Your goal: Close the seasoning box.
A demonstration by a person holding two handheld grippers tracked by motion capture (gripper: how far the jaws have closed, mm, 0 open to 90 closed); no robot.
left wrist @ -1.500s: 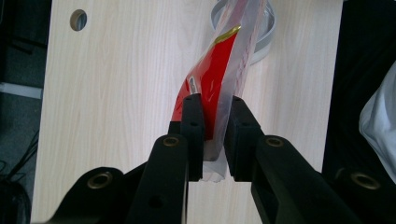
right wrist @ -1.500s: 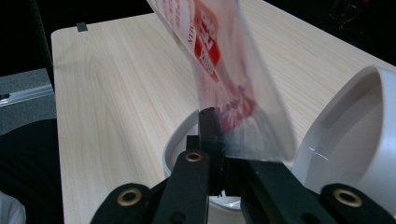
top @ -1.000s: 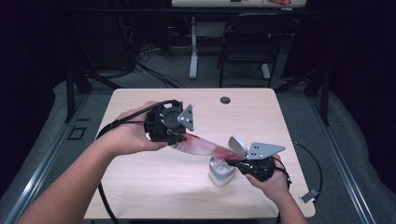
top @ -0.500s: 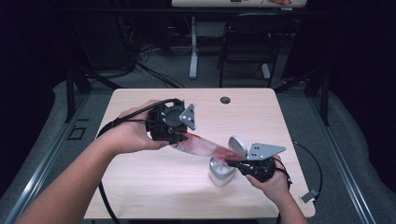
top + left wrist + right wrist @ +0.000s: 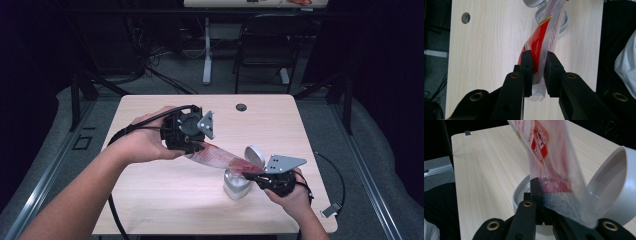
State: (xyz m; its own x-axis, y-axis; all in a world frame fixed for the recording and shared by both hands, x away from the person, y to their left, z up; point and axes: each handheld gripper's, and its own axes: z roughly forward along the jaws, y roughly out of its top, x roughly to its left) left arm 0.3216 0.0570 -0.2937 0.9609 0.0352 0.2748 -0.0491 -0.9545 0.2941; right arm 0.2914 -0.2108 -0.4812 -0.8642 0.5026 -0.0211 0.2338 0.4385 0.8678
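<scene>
Little has changed over the last second: we hold the plastic wrapper [image 5: 220,156] stretched between left gripper [image 5: 537,65] and right gripper [image 5: 541,195], both clenched on it, above the open bin [image 5: 236,186].

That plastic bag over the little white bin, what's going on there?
A person is holding a clear plastic bag with red print stretched between two tools above the table. The left hand-held gripper pinches one end, and the right hand-held gripper is clamped on the other end, right over the open mouth of a small white bin whose lid is flipped up. The bag's end is not yet inside the bin.
</scene>
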